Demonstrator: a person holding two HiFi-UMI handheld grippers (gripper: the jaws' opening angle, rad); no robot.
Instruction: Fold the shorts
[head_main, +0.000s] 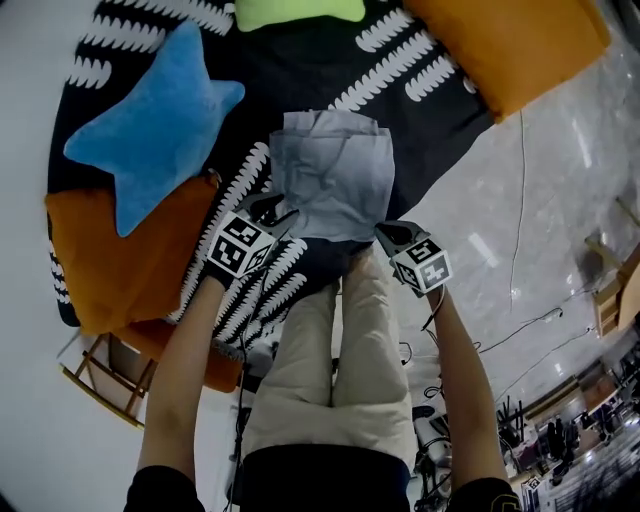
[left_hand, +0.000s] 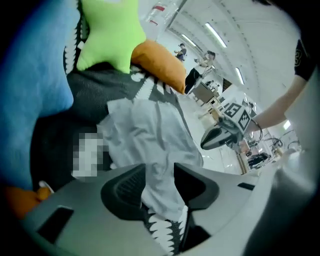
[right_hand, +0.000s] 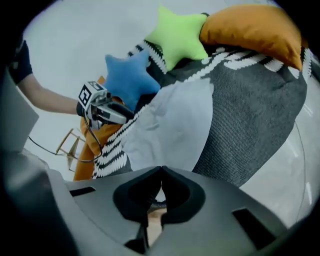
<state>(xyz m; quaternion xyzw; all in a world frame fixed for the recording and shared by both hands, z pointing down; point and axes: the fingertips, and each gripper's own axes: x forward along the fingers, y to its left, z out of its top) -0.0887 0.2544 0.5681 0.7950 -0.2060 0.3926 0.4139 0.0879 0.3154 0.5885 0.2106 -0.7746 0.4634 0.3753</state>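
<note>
Nearest, above the person's beige-trousered legs (head_main: 340, 370), both grippers sit at the close edge of the grey shorts (head_main: 335, 175), one at each near corner and about equally near. The left gripper (left_hand: 159, 172) has its jaws part-way apart with a bunched fold of the shorts filling the gap, so it appears to be grasping that fold. The right gripper (right_hand: 161, 169) is clenched, tips together, with a pale sliver of cloth between the pads; it seems to pinch the thin edge. From both, the shorts lie straight ahead, their long axis running away from the person across the black-and-white patterned blanket (head_main: 290, 70). A fold would likely carry the near edge over toward the far edge. Bare blanket lies beyond that far edge. The blue star pillow (head_main: 155, 125) lies near on the left, and the blanket's border and the marble floor (head_main: 540, 200) lie to the right. Farther off are the green star pillow (head_main: 298, 10) and an orange cushion (head_main: 510, 45).
</note>
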